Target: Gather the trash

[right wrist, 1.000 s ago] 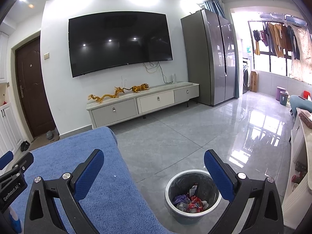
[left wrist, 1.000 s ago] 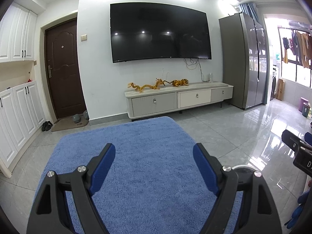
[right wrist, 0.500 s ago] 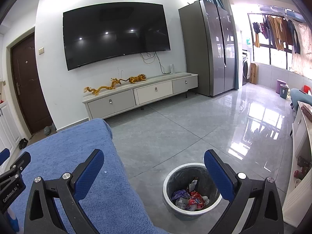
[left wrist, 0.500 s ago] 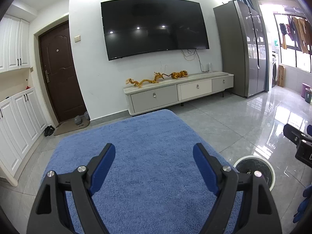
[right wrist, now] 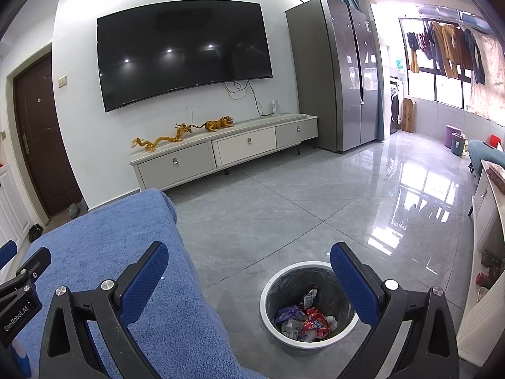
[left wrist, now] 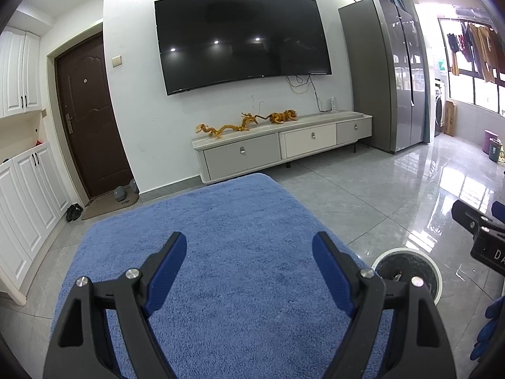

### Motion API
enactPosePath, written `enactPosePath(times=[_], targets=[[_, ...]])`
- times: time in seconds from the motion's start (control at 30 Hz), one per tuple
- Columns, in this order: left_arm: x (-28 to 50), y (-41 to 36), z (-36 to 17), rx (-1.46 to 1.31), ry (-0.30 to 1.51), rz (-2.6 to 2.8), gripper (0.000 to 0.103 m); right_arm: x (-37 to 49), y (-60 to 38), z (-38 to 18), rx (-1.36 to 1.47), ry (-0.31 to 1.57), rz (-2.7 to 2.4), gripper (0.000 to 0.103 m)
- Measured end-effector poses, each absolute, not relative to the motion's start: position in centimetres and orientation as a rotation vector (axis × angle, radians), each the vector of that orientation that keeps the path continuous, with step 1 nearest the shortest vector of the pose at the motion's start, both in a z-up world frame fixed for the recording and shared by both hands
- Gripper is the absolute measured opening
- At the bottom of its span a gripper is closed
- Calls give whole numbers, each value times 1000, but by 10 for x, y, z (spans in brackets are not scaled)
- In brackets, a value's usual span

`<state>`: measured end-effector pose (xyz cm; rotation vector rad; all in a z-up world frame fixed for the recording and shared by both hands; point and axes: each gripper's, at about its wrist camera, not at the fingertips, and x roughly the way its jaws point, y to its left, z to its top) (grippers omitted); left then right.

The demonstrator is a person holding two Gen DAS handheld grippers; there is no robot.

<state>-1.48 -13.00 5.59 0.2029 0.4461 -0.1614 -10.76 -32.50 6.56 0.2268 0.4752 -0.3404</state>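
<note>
A round grey trash bin [right wrist: 307, 308] stands on the tiled floor beside a surface covered by a blue fluffy cloth [right wrist: 104, 252]. It holds several crumpled wrappers [right wrist: 311, 319], red, purple and white. My right gripper [right wrist: 249, 267] is open and empty, above and just left of the bin. My left gripper [left wrist: 249, 255] is open and empty over the blue cloth [left wrist: 221, 237]. The bin [left wrist: 407, 271] shows partly behind its right finger. The right gripper's side shows at the right edge of the left wrist view [left wrist: 476, 233].
A low white TV cabinet [left wrist: 281, 148] with gold dragon figures stands at the far wall under a wall TV [left wrist: 243, 41]. A grey fridge [right wrist: 341, 69] is at the right, a brown door [left wrist: 91, 113] at the left. A white cabinet [right wrist: 483, 246] is near the bin.
Both grippers have risen and tilted slightly, so the bin shows more in both views. Both stay open and empty.
</note>
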Motion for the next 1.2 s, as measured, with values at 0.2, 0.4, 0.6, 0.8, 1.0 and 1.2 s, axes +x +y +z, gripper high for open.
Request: enactPosePath(times=[0.2, 0.4, 0.6, 0.8, 1.0, 1.2], targets=[[-14, -130, 56, 199, 449, -165, 81, -107, -325, 65, 225, 475, -340, 103], [-14, -128, 55, 192, 451, -166, 81, -106, -325, 65, 225, 476, -340, 103], [-13, -126, 54, 184, 465, -171, 81, -106, -324, 65, 225, 476, -341, 103], [-11, -125, 53, 173, 477, -175, 81, -105, -325, 64, 223, 477, -340, 103], [-11, -125, 52, 168, 485, -180, 81, -104, -326, 64, 222, 477, -340, 103], [-11, -125, 51, 161, 495, -184, 81, -104, -325, 63, 221, 477, -341, 103]])
